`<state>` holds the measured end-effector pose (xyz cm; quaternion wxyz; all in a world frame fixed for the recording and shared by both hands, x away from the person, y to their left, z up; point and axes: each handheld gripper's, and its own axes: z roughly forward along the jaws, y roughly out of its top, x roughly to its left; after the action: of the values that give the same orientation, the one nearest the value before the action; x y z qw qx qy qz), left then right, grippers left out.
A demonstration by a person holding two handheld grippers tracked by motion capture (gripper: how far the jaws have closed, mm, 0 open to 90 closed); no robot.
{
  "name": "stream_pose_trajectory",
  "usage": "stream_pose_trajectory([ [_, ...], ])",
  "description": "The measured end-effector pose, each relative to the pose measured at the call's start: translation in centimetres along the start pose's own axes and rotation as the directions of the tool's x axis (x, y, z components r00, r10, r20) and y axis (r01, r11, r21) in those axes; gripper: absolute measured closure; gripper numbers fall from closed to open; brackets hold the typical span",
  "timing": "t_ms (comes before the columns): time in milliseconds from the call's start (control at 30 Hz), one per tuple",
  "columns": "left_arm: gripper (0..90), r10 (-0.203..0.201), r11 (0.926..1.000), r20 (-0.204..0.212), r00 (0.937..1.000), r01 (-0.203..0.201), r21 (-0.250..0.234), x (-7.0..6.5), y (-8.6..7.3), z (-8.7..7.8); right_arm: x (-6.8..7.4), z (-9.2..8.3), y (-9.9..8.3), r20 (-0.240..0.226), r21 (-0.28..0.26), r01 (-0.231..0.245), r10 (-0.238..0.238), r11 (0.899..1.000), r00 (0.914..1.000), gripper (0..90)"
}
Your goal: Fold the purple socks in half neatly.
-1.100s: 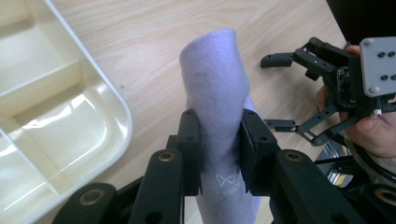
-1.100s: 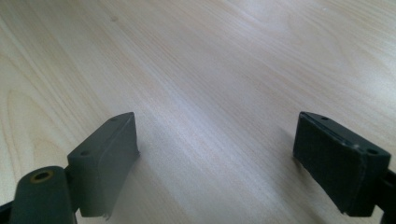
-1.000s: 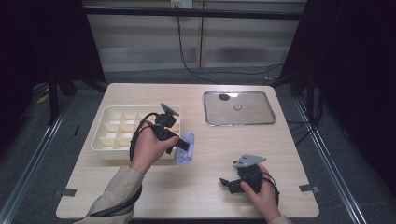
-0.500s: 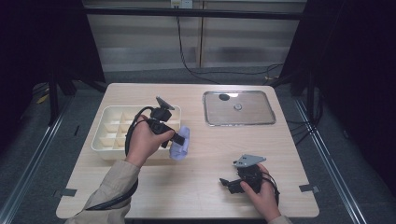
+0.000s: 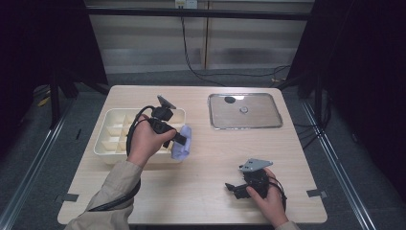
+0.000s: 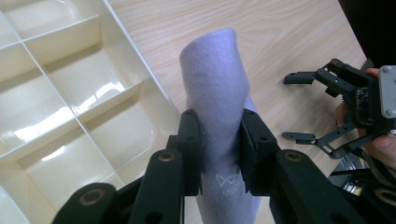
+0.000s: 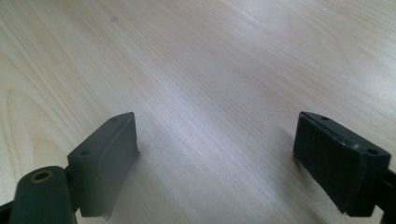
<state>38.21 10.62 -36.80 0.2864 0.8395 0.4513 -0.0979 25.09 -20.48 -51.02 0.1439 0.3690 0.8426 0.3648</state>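
The left gripper (image 6: pixel 218 154) clamps a lavender cloth (image 6: pixel 219 102) at the divided tray's (image 5: pixel 111 120) right edge. The right gripper (image 7: pixel 217 163) gapes wide, bare, over wood; the high view shows it near-right.

A pale wooden table (image 5: pixel 201 187) stands on a grey floor (image 5: pixel 28 177) in a dim room. Behind it runs a light panelled wall (image 5: pixel 143 43), with black cables (image 5: pixel 191 62) hanging down to the floor.
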Motion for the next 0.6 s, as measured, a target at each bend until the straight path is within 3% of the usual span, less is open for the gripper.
stream_pose_trajectory([
  [267,72.4,0.009,1.0000,-0.011,0.9999,-0.009,0.002,0.5,0.2,0.0,0.0,0.0,0.0,0.000,0.000,0.000,0.000,1.000,1.0000,13.3],
  [600,72.4,-0.028,0.9995,-0.024,0.9993,0.028,-0.014,1.3,1.0,0.1,0.0,0.0,0.0,-0.001,0.001,-0.002,0.002,1.000,1.0000,13.3],
])
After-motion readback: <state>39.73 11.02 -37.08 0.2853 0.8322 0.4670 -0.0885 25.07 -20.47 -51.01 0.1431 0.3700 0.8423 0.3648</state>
